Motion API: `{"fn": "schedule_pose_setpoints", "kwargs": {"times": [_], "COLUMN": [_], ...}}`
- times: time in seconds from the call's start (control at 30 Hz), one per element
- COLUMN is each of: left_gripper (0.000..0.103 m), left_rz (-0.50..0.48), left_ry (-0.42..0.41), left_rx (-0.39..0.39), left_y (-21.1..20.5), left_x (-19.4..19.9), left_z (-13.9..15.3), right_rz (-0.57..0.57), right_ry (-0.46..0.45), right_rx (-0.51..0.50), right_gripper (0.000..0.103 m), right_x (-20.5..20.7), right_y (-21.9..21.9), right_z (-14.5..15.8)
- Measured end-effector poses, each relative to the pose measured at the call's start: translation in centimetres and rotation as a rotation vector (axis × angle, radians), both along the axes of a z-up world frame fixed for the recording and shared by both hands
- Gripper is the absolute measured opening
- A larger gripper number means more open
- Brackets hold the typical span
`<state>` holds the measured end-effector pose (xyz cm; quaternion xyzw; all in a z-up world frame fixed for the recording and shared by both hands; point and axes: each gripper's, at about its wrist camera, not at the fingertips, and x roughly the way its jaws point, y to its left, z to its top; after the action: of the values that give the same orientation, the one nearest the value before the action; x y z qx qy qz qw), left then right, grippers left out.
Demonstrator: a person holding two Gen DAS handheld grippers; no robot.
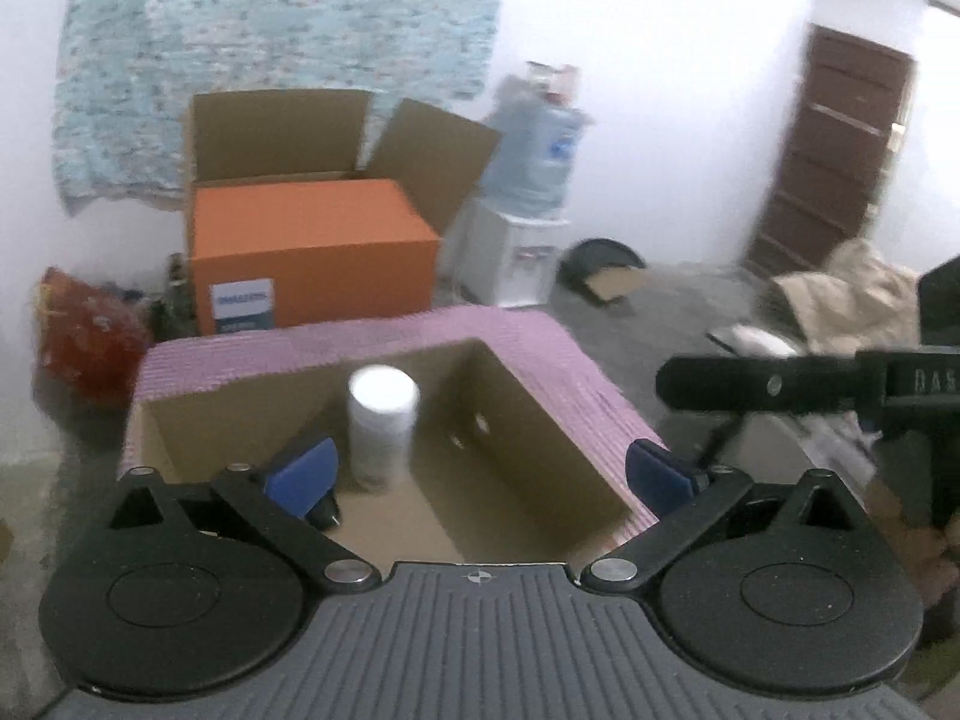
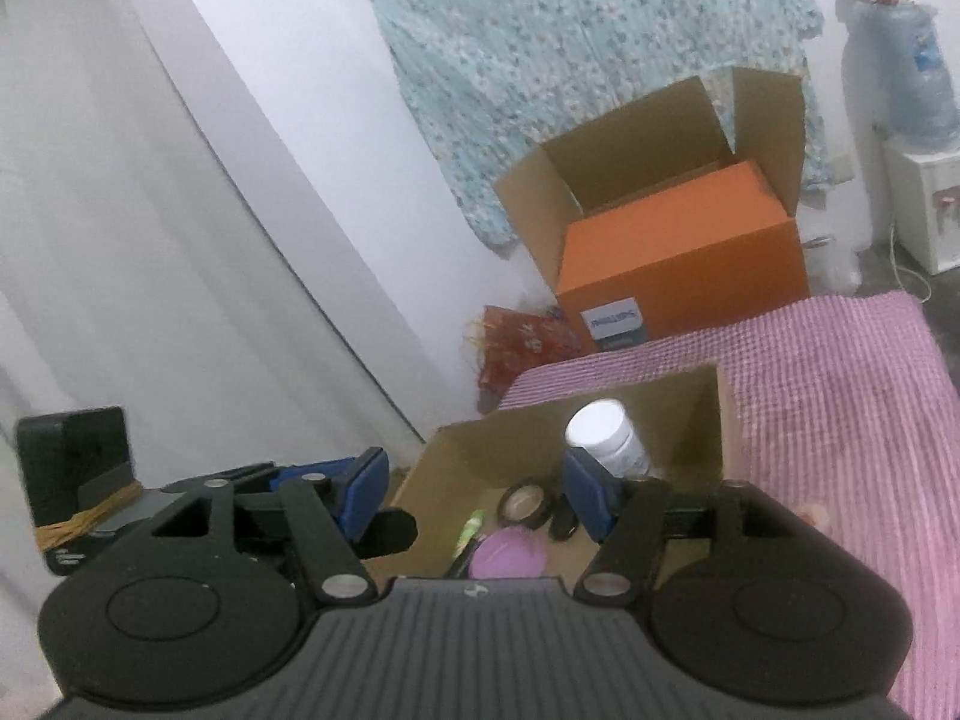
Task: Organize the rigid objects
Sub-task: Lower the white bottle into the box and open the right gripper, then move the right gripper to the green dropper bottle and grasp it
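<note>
- Left wrist view: left gripper [image 1: 480, 474] held level above the near edge of the cardboard box [image 1: 528, 420], pointing forward into it.
- Jaws spread wide, nothing between them; blue pads [image 1: 303, 474] apart, the left one inside the box, the right one over the box's right wall.
- White bottle [image 1: 384, 426] upright in the box, just beyond and right of the left pad, close but contact not discernible.
- Box resting on a pink checked cloth [image 1: 360, 336] ahead of the fingers.
- Off to the right, a black finger of the other gripper [image 1: 762, 384] reaching in sideways, beyond the right pad.
- Farther ahead: orange carton [image 1: 312, 246] with flaps up, water dispenser [image 1: 522, 258] to its right, floral cloth [image 1: 270, 54] on the wall, brown door [image 1: 834, 150] far right.

- Right wrist view: right gripper [image 2: 474, 492] tilted, hovering over the near left corner of the same cardboard box [image 2: 708, 420].
- Jaws open, holding nothing; left pad outside the box, right pad [image 2: 585, 495] inside it.
- White bottle [image 2: 606, 435] leaning just behind the right pad; touching or not, cannot tell.
- Between the fingers, in the box: black tape roll [image 2: 525, 504], green pen-like item [image 2: 471, 531], purple round object [image 2: 507, 555].
- Left of the fingers, part of the left gripper [image 2: 78, 474], banded with elastic.
- Pink checked cloth [image 2: 840, 396] to the right; orange carton [image 2: 684, 246] ahead.
</note>
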<state>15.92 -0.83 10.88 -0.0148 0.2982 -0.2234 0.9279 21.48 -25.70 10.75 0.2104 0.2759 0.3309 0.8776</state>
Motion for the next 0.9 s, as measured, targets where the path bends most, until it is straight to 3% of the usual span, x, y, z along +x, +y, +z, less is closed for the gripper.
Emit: {"fn": "schedule_pose_setpoints", "kwargs": {"times": [0.17,0.27,0.33,0.47,0.63,0.9], "left_gripper": [0.103,0.103,0.103,0.103,0.103,0.103], "left_rz": [-0.005,-0.038,-0.047,0.007,0.088,0.067], "left_ry": [-0.04,-0.023,0.036,0.117,0.07,-0.058], "left_rx": [0.039,-0.025,-0.097,-0.167,-0.059,0.105], "left_y": [0.2,0.6,0.8,1.3,0.6,-2.2], "left_x": [-4.0,-5.8,-6.2,-6.5,-6.7,-6.6], "left_z": [-2.3,-4.3,-5.8,-8.6,-10.7,-11.8], "right_rz": [-0.03,-0.052,-0.07,-0.097,-0.102,-0.071], "right_ry": [-0.002,0.011,0.016,0.044,0.089,0.061], "right_rx": [-0.004,-0.036,-0.075,-0.124,-0.144,-0.176], "right_gripper": [0.067,0.067,0.067,0.067,0.067,0.058], "right_x": [-4.6,-6.7,-7.8,-9.7,-10.2,-8.4], "right_y": [-0.2,-0.1,0.1,-0.1,0.5,3.0], "right_z": [-1.8,-3.3,-4.2,-6.0,-8.0,-8.9]}}
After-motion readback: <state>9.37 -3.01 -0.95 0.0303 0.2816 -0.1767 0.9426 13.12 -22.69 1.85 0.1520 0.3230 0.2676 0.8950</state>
